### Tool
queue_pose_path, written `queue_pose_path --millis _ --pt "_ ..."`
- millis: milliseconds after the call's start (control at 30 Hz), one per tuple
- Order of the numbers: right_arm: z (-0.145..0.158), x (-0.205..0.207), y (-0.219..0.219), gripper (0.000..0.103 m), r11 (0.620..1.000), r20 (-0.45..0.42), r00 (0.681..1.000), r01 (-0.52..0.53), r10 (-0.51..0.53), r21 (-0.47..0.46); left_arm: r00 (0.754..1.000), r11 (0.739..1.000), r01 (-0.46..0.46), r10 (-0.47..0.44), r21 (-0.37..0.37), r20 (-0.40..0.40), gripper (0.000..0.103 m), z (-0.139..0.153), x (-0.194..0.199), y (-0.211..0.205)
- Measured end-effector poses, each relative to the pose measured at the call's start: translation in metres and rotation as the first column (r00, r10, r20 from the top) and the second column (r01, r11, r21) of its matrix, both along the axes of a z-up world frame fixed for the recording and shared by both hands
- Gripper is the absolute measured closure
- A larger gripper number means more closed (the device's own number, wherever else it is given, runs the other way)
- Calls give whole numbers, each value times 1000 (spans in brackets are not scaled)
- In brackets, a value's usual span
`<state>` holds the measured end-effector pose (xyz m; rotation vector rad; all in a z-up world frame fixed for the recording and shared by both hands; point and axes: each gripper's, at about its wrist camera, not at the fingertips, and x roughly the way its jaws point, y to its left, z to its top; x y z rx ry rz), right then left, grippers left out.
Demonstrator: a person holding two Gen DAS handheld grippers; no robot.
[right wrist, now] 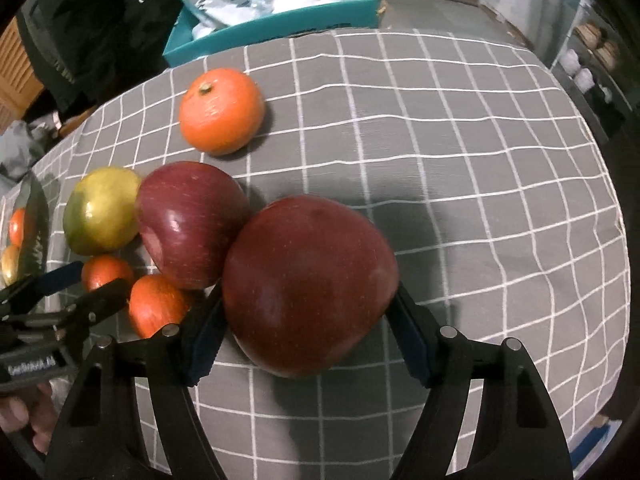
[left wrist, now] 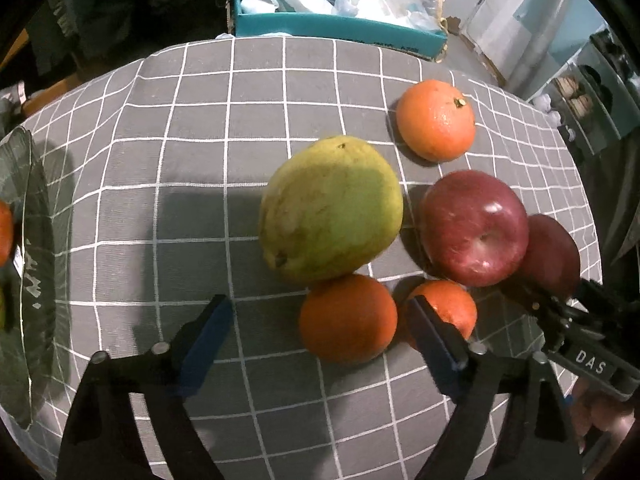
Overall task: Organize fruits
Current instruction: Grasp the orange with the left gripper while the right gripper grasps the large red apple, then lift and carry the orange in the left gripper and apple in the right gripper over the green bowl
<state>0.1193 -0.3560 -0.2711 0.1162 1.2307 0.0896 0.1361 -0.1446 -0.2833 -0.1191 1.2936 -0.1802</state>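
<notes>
Fingers of the right gripper point(right wrist: 308, 320) pinch the large dark red apple point(right wrist: 310, 284), blue pads pressed against its left and right flanks; its lower side looks close to the grey checked tablecloth point(right wrist: 460, 152) on the table, though I cannot tell whether it is touching or just lifted. This apple touches a second, glossier red apple point(right wrist: 192, 224) on its left, so a straight lift seems safer than any sideways drag.

Fingers of the left gripper point(left wrist: 320, 332) are spread wide and hold nothing. Between and just ahead of them sits a round orange tangerine point(left wrist: 348, 318), touching the big yellow-green mango point(left wrist: 330, 210) beyond it; the mango's long axis runs diagonally, from near left to far right. Another small tangerine point(left wrist: 448, 312) lies partly behind the right-hand pad, and a lone stemmed tangerine point(left wrist: 436, 120) rests well apart at the far side.

At the far left edge a dark glass dish point(left wrist: 28, 240) already holds some fruit. It lies nearer the left gripper, so the gripped apple would have to cross over the whole cluster to reach it.
</notes>
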Motion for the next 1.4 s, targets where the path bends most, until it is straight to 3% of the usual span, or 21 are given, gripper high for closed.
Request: queue_pose_path --millis 33,167,267,333,767,1400 --pt "1 -1 -1 28 1000 2 1000 3 -3 -3 1000 1000 -2 2 7 2 25 0 0 -1" --pt "5 -5 -6 28 1000 9 1000 15 -15 -3 1000 1000 10 -11 28 11 35 1 -2 -7" --pt "9 -8 -9 28 1000 15 1000 21 -21 -4 999 999 38 -38 10 5 52 0 -6 -12" --pt "11 -11 -10 28 1000 19 1000 19 -19 -7 999 999 53 -53 3 3 56 -1 -9 -16" --pt "31 -17 4 28 998 79 997 -21 25 -59 997 998 61 -62 25 48 58 13 -21 -12" --pt "86 -39 17 28 994 210 976 -34 56 -106 973 999 43 -47 22 225 58 84 -42 7"
